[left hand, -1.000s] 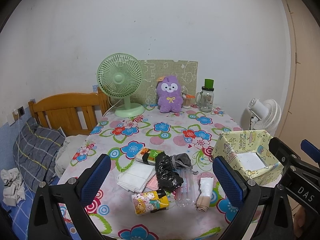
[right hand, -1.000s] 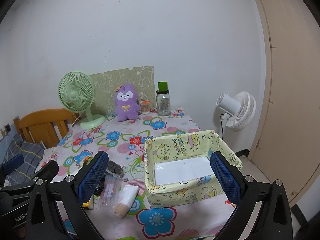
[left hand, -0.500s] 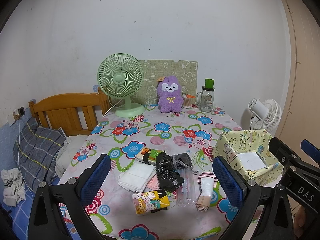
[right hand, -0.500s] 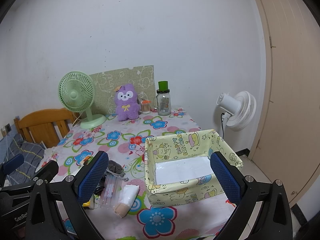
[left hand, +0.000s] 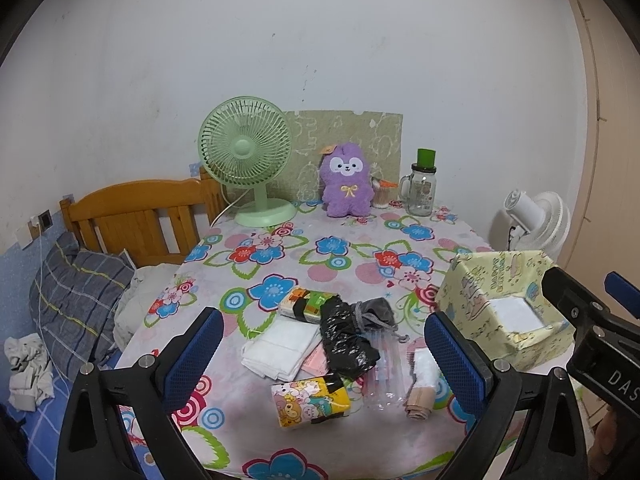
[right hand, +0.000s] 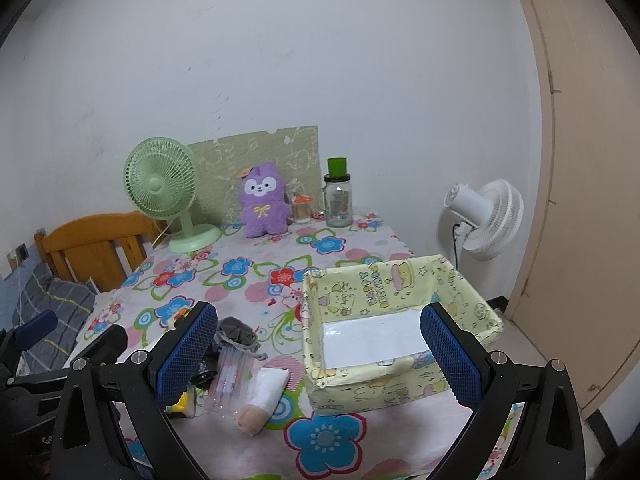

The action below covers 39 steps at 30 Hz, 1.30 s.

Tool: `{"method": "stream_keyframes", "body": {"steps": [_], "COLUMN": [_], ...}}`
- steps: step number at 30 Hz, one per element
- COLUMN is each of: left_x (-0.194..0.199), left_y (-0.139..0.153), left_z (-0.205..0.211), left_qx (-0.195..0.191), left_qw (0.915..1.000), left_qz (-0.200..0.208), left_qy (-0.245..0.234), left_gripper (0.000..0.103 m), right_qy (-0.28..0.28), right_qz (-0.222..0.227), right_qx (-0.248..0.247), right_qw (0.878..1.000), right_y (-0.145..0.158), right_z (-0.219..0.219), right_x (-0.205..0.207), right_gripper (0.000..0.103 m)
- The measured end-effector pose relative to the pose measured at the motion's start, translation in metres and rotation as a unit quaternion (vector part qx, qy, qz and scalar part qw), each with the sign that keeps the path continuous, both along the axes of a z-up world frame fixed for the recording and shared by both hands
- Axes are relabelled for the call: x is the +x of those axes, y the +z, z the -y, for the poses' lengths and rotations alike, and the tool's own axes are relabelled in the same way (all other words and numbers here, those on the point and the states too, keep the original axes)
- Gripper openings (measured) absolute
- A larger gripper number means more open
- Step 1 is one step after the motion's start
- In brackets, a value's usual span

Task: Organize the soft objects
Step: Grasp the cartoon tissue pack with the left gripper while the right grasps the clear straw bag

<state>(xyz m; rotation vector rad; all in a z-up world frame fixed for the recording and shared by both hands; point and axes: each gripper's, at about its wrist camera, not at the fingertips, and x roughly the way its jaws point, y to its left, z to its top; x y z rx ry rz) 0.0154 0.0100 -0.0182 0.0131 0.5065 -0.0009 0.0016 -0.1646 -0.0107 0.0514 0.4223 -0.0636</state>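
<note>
The left hand-held gripper point(left hand: 322, 354) is held above the near edge of the table point(left hand: 280, 258) with its jaws spread wide and nothing between them. A pile of soft things lies just ahead, framed between its blue pads: a yellow cartoon tissue pack point(left hand: 310, 400) nearest, a clear plastic pouch point(left hand: 382, 376) and a rolled white-and-beige bandage point(left hand: 422, 384) to its right, then a folded white cloth point(left hand: 280, 346), a crumpled black plastic bag point(left hand: 346, 344), a grey drawstring pouch point(left hand: 376, 312) and a green-and-orange pack point(left hand: 306, 304) farther in.

The right hand-held gripper point(right hand: 318, 352) is also wide apart and empty. It sits to the right of the pile, facing the yellow paper-lined box point(right hand: 400, 320), whose near wall falls between its pads; the bandage lies beside the left pad.

Farther back stand a green desk fan point(left hand: 248, 160), a purple plush toy point(left hand: 346, 180) and a glass jar with a green cap point(left hand: 422, 188) against the wall. A white floor fan point(right hand: 486, 218) stands beyond the table's right side.
</note>
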Motion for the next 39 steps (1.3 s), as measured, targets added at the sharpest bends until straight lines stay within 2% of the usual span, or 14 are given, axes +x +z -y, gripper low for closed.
{"method": "stream_keyframes", "body": {"steps": [14, 26, 39], "left_x": [0.012, 0.028, 0.048], "left_y": [-0.043, -0.09, -0.124], "left_z": [-0.009, -0.026, -0.027], "left_qx": [-0.005, -0.017, -0.022], "left_qw": [0.9995, 0.9966, 0.9917], "left_qz": [-0.03, -0.08, -0.125], "left_qy": [-0.006, -0.012, -0.024], "left_gripper": [0.097, 0.093, 0.093], "right_qy": [0.043, 0.043, 0.046], "right_qz": [-0.025, -0.065, -0.11], "right_qx": [0.013, 0.006, -0.009], "right_qw": [0.999, 0.997, 0.993], "right_y": [-0.037, -0.082, -0.116], "right_z": [-0.032, -0.061, -0.079], "right_x": [0.02, 0.038, 0.064], "right_gripper": [0.097, 0.092, 0.084]}}
